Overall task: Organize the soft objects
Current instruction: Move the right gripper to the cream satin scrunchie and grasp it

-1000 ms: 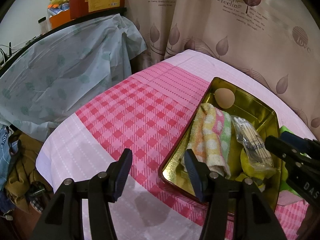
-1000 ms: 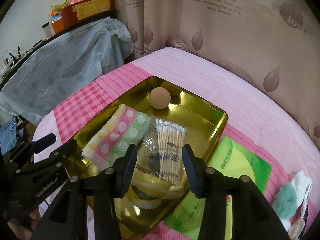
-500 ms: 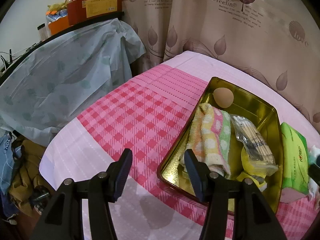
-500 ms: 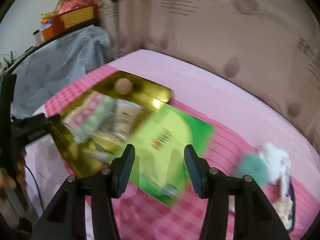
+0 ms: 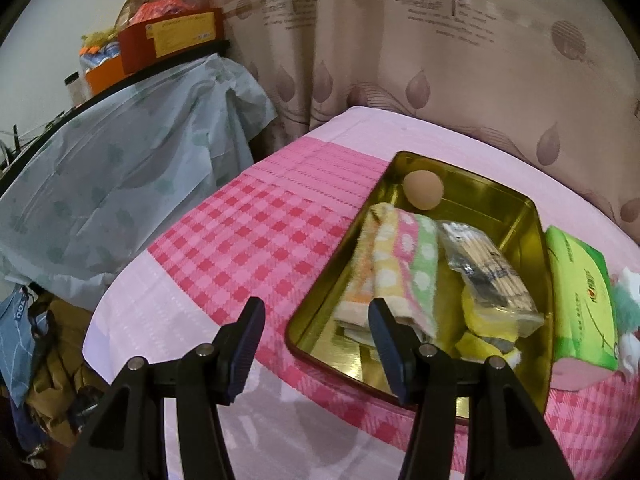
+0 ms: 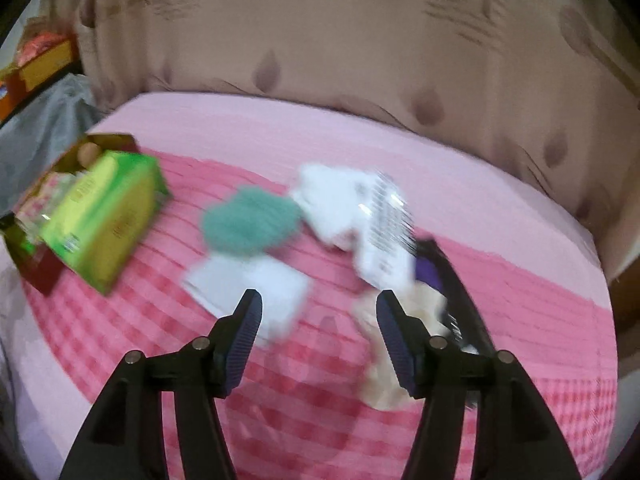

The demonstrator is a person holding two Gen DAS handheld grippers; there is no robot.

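Observation:
A gold tin tray (image 5: 516, 216) on the pink checked cloth holds a folded dotted towel (image 5: 400, 264), a beige ball (image 5: 423, 190), a bag of cotton swabs (image 5: 486, 268) and a yellow item (image 5: 486, 326). A green tissue pack (image 5: 580, 296) (image 6: 104, 216) lies beside the tray. My left gripper (image 5: 316, 328) hovers open over the tray's near left corner, empty. In the blurred right wrist view, my right gripper (image 6: 318, 320) is opening with nothing between its fingers, above a teal fluffy piece (image 6: 250, 220), white packets (image 6: 340, 204) and a cream cloth (image 6: 380, 376).
A leaf-print curtain (image 5: 440, 60) hangs behind the table. To the left, a pale blue sheet (image 5: 120, 168) covers furniture, with boxes (image 5: 172, 36) on top. Clothes (image 5: 44, 352) lie heaped below the table's left edge. A dark purple-black object (image 6: 452, 292) lies at the right.
My right gripper swung right, from over the tray to over the teal and white items, and its jaws widened. It left the left wrist view. The left gripper barely moved.

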